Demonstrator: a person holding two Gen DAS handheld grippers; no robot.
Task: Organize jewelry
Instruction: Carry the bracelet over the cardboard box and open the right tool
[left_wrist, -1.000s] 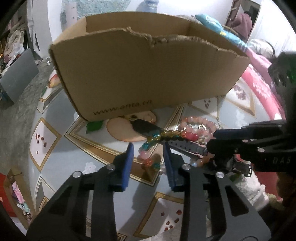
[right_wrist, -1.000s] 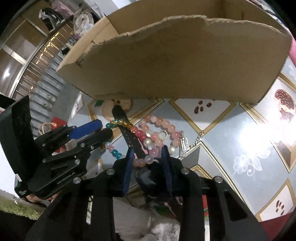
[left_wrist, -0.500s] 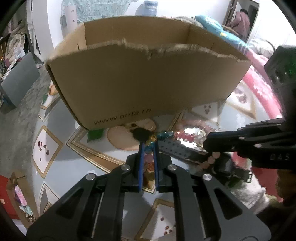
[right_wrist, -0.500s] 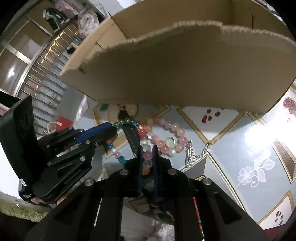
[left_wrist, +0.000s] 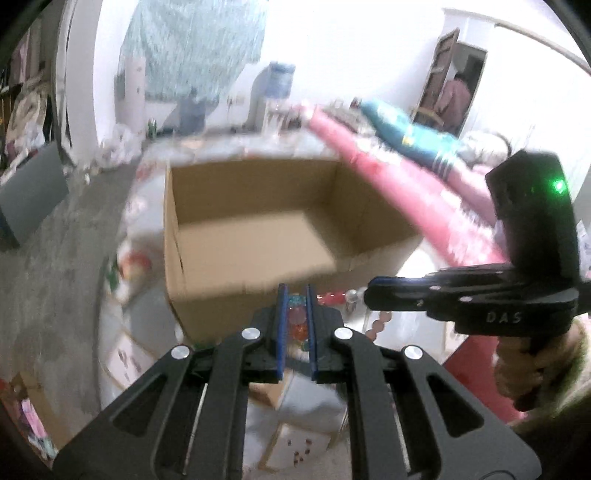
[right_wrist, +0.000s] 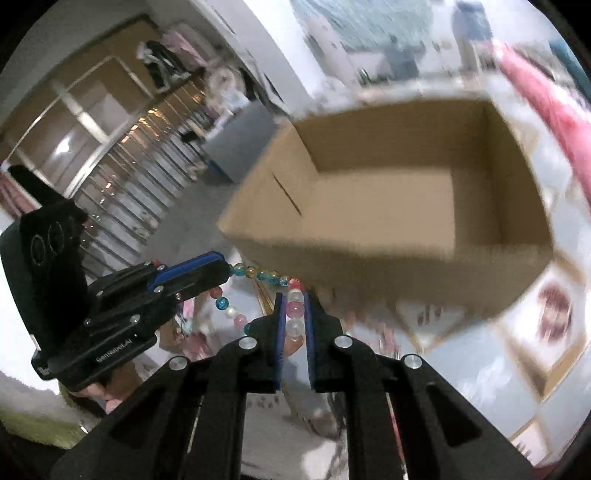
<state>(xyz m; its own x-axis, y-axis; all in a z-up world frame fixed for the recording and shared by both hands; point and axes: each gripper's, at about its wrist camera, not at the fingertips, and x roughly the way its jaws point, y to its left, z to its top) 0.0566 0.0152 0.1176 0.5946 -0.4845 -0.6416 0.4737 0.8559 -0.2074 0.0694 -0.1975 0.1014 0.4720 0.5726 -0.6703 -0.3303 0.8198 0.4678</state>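
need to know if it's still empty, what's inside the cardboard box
Nothing visible inside the cardboard box: both wrist views show a bare brown floor and walls. The strip of floor just behind the near wall is hidden. The bead strands hang in both grippers, outside the box.

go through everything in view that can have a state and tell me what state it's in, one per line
cardboard box: open-topped, upright, nothing visible inside.
left gripper: shut on the bead strand.
right gripper: shut on the bead strand.
bead strand: lifted, strung between both grippers, sagging, near the box's front wall.
indicator light: lit green.
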